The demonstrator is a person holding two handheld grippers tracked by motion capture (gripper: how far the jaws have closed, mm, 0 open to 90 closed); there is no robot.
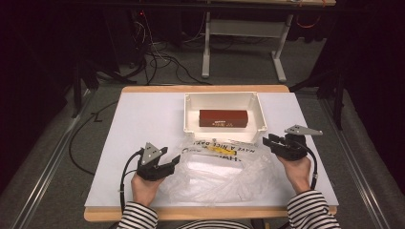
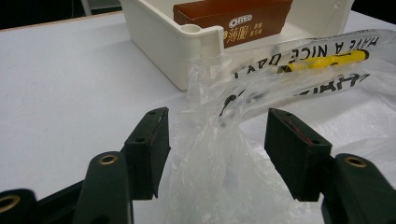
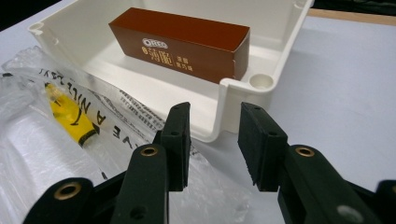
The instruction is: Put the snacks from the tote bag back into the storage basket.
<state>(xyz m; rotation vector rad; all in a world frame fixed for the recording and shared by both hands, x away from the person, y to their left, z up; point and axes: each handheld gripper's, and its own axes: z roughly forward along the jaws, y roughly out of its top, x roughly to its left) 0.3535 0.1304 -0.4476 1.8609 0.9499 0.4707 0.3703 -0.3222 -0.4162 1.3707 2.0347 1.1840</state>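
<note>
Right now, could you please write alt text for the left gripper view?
Open left tool straddles a bunched fold of clear plastic bag on a white table. Behind it, a white bin holds a brown Oreo box.

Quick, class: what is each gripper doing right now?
Left gripper: open, fingers either side of a fold of the plastic bag.
Right gripper: open, holding nothing.

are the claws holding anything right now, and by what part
Nothing is held. The left claw stands open around a bunched edge of the clear plastic bag, not clamped; the right claw is open beside the white bin.
</note>
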